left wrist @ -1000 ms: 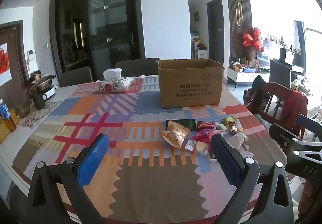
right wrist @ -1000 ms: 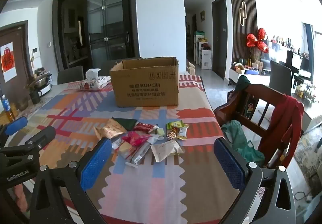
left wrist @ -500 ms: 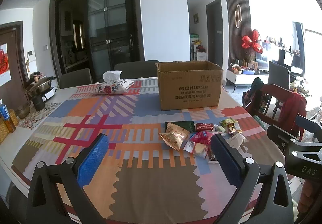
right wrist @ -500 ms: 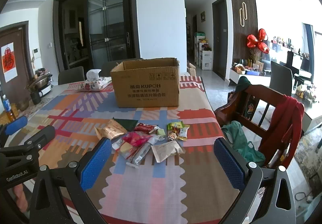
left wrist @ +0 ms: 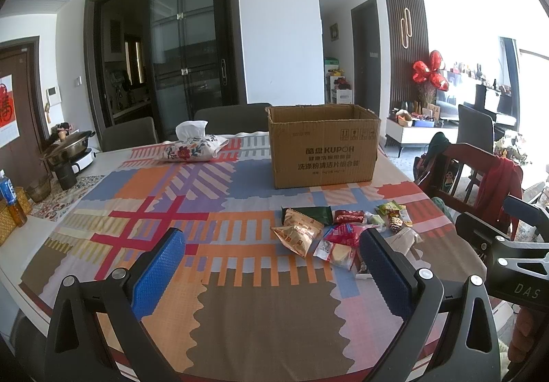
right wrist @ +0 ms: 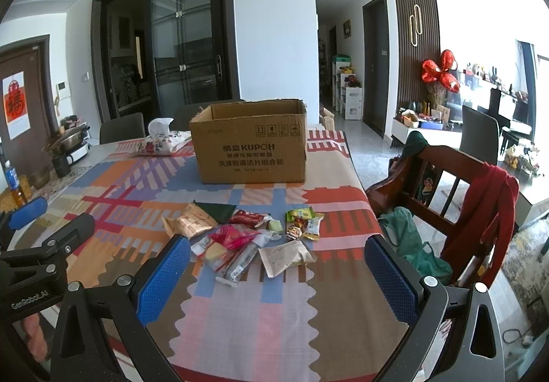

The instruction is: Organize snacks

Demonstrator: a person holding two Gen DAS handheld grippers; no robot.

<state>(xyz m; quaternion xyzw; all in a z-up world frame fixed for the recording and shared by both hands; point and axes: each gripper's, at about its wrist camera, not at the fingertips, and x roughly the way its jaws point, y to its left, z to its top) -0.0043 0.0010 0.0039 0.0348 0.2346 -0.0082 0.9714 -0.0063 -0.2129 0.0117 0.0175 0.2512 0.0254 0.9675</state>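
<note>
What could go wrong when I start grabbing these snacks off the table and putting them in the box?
The snack packets lie overlapping in a loose heap, so either open claw, left claw or right claw, may pinch two at once or drag neighbours. The small candies sit toward the table's right edge and could get knocked off. The cardboard box has tall walls; a low carry could bump its rim.

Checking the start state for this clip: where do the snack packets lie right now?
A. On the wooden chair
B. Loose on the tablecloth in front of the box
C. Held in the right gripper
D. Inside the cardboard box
B: the snack packets lie in a loose pile on the tablecloth, on the near side of the open cardboard box, and both grippers are open and hold nothing.
</note>
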